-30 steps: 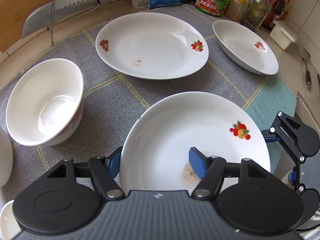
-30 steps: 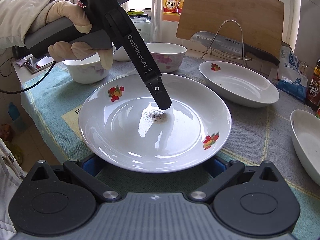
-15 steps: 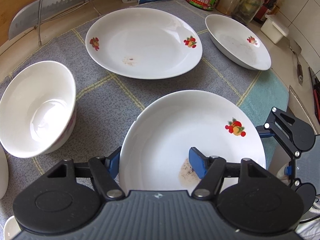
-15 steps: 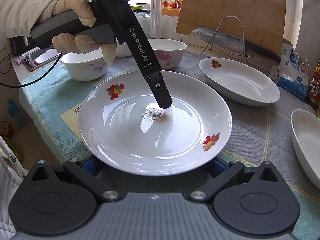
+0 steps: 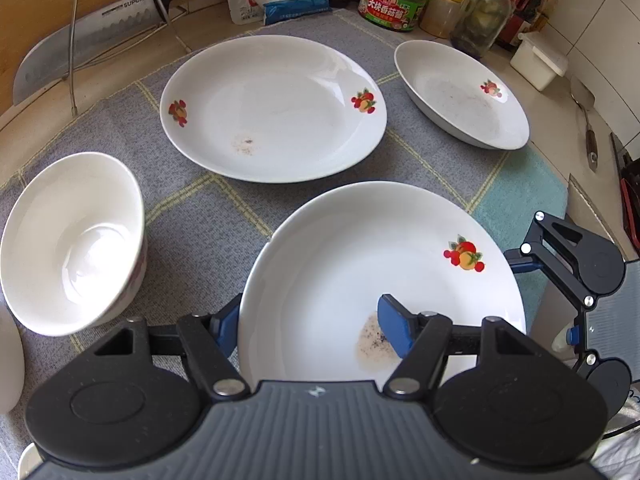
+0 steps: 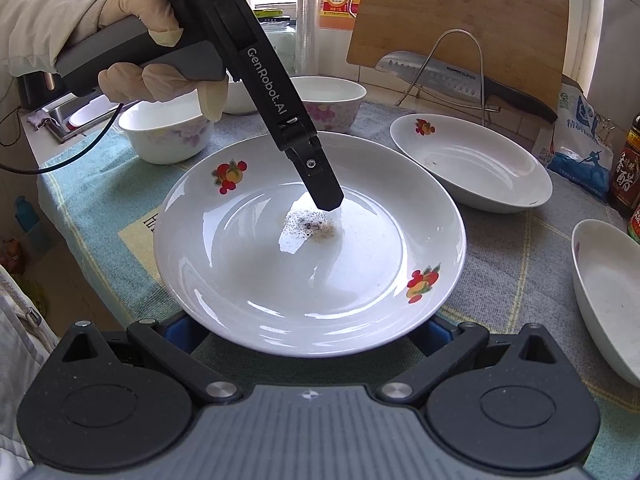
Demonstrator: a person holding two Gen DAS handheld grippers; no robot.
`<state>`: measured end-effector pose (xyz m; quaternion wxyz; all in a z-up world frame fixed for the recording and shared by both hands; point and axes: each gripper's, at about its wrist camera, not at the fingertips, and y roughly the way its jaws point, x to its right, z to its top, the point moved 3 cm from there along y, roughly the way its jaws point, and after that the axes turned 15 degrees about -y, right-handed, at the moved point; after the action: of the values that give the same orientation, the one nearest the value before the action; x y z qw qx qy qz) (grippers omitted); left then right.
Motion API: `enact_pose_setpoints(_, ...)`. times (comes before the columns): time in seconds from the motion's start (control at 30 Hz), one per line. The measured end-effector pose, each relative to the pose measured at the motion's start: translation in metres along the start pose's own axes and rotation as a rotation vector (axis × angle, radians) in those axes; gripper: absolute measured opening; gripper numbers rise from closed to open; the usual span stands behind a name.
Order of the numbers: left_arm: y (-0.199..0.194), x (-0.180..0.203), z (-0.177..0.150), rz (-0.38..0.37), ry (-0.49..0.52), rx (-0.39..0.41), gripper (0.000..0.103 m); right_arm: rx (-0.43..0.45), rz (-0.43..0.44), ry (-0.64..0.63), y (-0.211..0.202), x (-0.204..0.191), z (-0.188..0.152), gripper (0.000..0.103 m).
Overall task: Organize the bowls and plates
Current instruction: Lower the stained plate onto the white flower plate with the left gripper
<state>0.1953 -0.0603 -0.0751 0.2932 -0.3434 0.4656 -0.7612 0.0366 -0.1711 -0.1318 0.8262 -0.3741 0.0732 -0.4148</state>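
On the counter, a grey checked cloth [image 5: 192, 216] carries all the crockery. Largest piece in the left wrist view: the near plate [image 5: 360, 264], white with a fruit motif and a speckled stain, lying at 6 o'clock. The left gripper [image 5: 310, 326] is clenched on its rim, one blue pad [image 5: 394, 330] inside the dish at the stain, the other beneath the outer edge. The second plate [image 5: 276, 108] lies at 12 o'clock, apart from the first. The shallow dish [image 5: 460, 92] sits at 2 o'clock, the white bowl [image 5: 68, 240] at 9 o'clock, tilted. In the right wrist view the right gripper [image 6: 308, 330] straddles the same plate's near edge; both fingers run under the rim, so whether they grip cannot be told. A gloved hand [image 6: 160, 52] holds the left tool at 10 o'clock.
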Motion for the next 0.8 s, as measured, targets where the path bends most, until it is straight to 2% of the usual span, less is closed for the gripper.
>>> enact_pose_setpoints(0.4, -0.005, 0.039, 0.034, -0.018, 0.051, 0.036, 0.068, 0.011, -0.045, 0.005, -0.028, 0.032, -0.005, 0.103)
enact_pose_setpoints(0.8, 0.019, 0.1, 0.085, -0.052, 0.145, 0.049, 0.068, 0.011, -0.127, 0.053, -0.057, 0.085, -0.033, 0.103)
